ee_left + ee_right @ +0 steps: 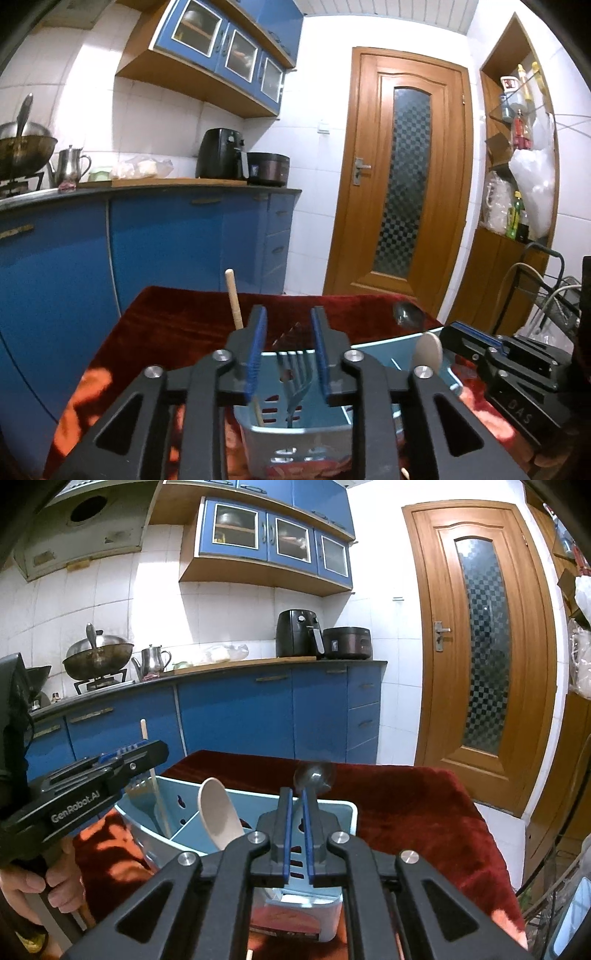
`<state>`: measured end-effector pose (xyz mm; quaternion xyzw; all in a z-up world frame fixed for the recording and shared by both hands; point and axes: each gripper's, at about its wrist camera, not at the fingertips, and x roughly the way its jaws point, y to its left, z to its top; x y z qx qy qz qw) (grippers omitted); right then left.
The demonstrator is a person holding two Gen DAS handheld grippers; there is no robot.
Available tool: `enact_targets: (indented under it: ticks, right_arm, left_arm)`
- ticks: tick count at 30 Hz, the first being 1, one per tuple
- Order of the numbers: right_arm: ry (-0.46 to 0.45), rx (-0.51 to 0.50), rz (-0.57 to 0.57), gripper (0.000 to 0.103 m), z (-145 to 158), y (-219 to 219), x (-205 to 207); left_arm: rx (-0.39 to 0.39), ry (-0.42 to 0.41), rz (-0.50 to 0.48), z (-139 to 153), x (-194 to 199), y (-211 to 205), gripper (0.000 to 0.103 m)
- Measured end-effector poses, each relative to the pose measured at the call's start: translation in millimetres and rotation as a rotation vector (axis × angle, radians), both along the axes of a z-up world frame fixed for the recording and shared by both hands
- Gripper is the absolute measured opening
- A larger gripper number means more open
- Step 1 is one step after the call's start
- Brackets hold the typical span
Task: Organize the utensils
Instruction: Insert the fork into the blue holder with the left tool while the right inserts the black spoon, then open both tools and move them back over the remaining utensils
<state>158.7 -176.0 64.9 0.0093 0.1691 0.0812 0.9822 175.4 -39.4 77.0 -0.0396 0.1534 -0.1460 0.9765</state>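
Because my left gripper [288,325] hangs right over the blue caddy [291,439], the risk in the left wrist view is catching the fork [295,373] standing in that compartment as I pull away, tipping it out or dragging the caddy across the red-clothed surface [177,317]. My jaws here stand partly open; the fork sits between them but the pads do not press on it. A wooden stick [233,299] stands in the same caddy.

From the right wrist view, my right gripper [298,794] has its jaws almost shut on the handle of a metal spoon [314,773], bowl upward above the caddy. Released crooked, it could strike the rim or the pale rice paddle [218,812] and fall onto the cloth.
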Motion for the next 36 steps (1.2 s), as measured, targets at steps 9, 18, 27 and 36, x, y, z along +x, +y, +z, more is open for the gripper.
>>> enact_targets:
  ticks: [9, 18, 27, 36]
  right_arm:
    - [-0.004, 0.038, 0.004, 0.009, 7, -3, -10]
    - [0.005, 0.051, -0.014, 0.012, 12, -12, -27]
    - [0.036, 0.087, -0.044, 0.016, 10, -33, -48]
    - [0.105, 0.123, -0.068, 0.017, 3, -45, -71]
  left_arm:
    - [0.026, 0.025, -0.038, 9, -20, 0, 0.032]
    - [0.018, 0.056, -0.046, 16, -35, 6, 0.032]
    - [0.039, 0.086, -0.059, 21, -54, 12, 0.032]
    - [0.063, 0.163, -0.057, 14, -67, 15, 0.032]
